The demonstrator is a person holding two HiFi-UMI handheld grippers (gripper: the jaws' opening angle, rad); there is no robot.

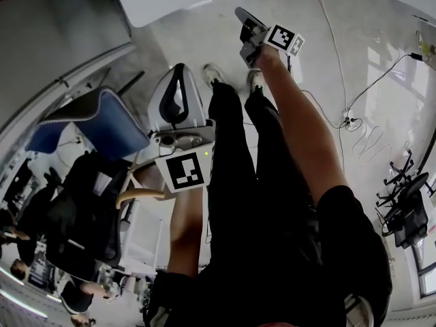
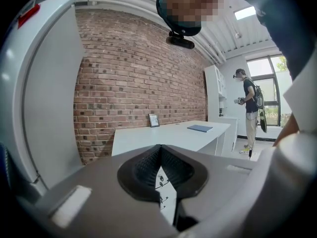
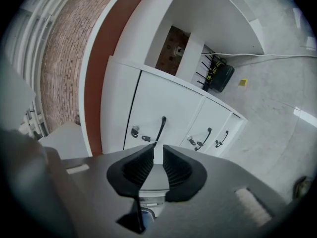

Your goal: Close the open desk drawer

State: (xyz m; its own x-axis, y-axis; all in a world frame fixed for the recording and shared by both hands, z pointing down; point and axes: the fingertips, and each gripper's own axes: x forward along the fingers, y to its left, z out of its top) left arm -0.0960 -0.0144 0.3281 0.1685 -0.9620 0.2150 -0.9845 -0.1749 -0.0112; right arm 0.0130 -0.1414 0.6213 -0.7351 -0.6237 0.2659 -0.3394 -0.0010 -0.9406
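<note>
White drawer fronts [image 3: 153, 103] with black handles [image 3: 161, 127] sit side by side.

No legible text — none anywhere

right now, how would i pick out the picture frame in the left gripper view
Find the brick wall, then the long white desk against it. The small picture frame stands upright at the desk's back edge, unlike the blue notebook lying flat further along.

Left claw [image 1: 178, 73], right claw [image 1: 244, 18], blue chair [image 1: 95, 118]
</note>
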